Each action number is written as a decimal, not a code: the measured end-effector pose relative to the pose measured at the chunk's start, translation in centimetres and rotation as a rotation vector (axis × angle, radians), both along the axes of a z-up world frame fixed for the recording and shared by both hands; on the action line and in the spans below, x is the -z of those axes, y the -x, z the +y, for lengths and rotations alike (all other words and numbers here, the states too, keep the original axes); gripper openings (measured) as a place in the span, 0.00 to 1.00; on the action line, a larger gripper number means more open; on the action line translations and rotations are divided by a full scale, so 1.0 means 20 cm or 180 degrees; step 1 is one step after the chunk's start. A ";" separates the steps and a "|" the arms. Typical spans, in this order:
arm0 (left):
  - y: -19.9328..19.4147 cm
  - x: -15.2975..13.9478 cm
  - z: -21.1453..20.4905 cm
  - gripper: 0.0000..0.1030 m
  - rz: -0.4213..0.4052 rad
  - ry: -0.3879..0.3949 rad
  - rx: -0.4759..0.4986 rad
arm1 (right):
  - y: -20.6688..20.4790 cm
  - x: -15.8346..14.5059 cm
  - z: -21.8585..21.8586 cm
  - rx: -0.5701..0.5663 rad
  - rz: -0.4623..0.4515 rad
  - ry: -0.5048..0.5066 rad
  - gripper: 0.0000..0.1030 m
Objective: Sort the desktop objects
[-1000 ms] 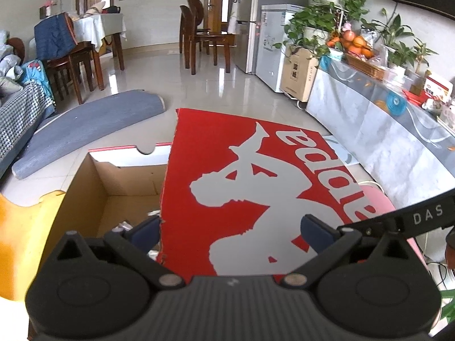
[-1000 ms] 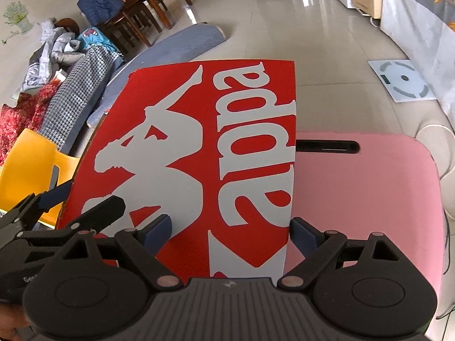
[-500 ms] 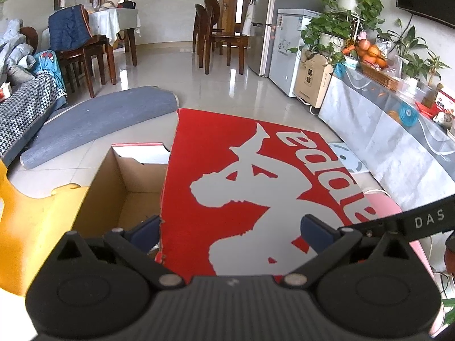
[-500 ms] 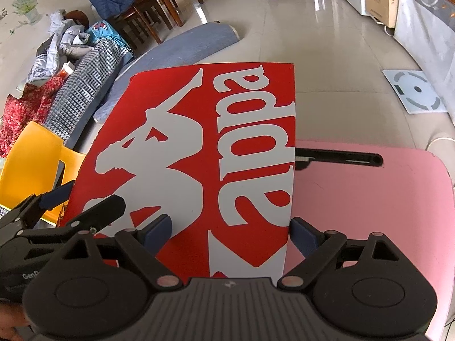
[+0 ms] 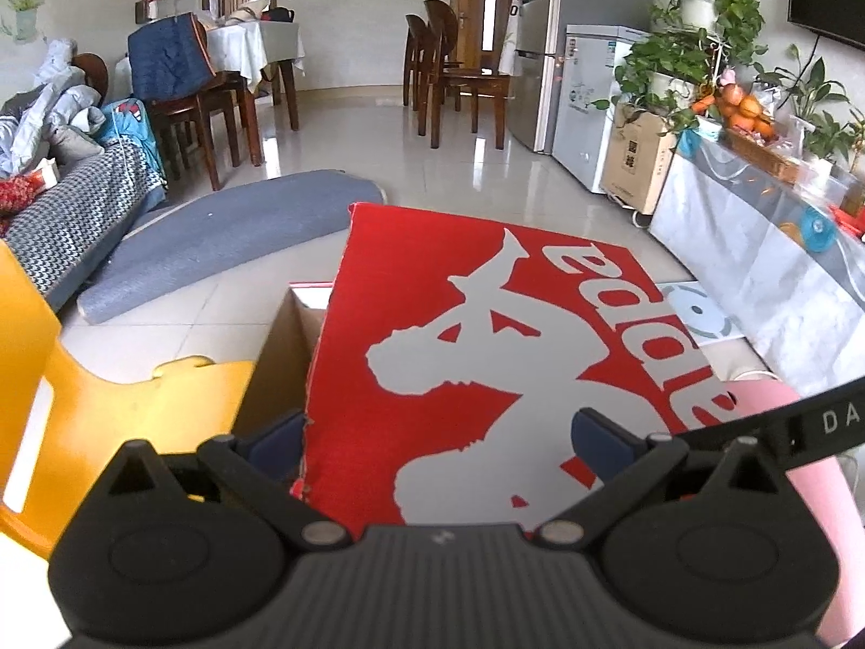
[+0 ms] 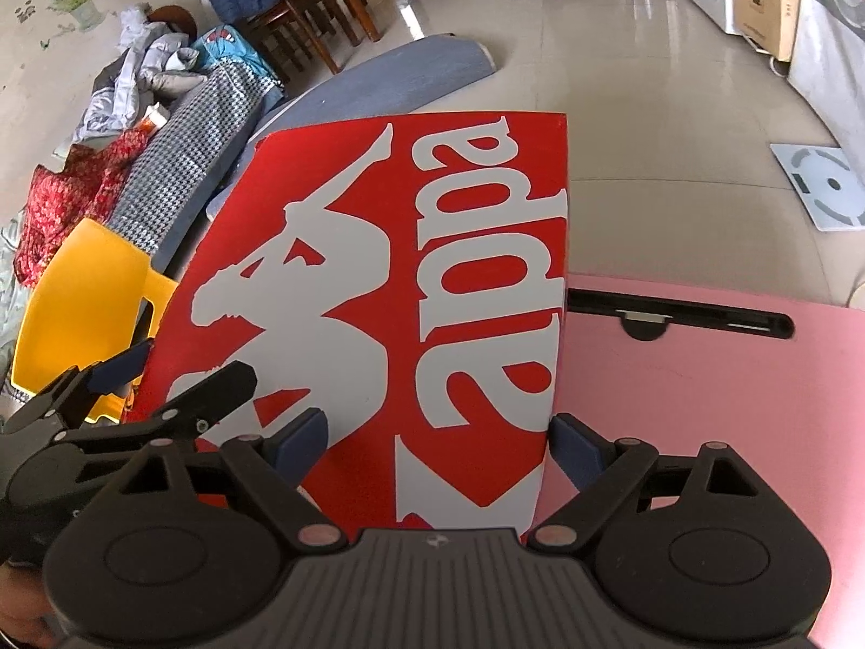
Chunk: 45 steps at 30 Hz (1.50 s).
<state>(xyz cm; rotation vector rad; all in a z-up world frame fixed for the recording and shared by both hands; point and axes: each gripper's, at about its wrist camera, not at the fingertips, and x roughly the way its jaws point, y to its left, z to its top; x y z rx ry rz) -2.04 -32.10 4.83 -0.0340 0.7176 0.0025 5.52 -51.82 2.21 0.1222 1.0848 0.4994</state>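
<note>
Since the earlier frames both views have tilted upward while the red shoebox lid point(image 5: 486, 378) lies askew over the cardboard box point(image 5: 281, 357) at frame centre, and with left gripper point(image 5: 438, 435) and right gripper point(image 6: 438, 443) spread, gripping nothing, I judge a nudge could slide it off.

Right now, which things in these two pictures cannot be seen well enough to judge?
- Inside of the cardboard box: left wrist view, mostly hidden by the red lid; contents cannot be told.
- How the left gripper and right gripper meet the lid: their own bodies block the near edge in each view.
- The pink table: its near and right parts are cut off by the right wrist view's edge.
</note>
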 end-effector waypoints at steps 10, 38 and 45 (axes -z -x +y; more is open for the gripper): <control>-0.03 0.00 0.17 0.99 0.0061 0.0065 -0.0123 | -0.01 -0.04 0.16 -0.0089 -0.0018 0.0028 0.87; -0.13 0.19 0.48 0.99 0.0338 0.0314 -0.0274 | 0.01 -0.02 0.46 -0.0326 -0.0095 0.0399 0.87; -0.15 0.23 0.51 0.99 0.0341 0.0295 -0.0198 | 0.03 -0.04 0.49 -0.0386 -0.0184 0.0522 0.87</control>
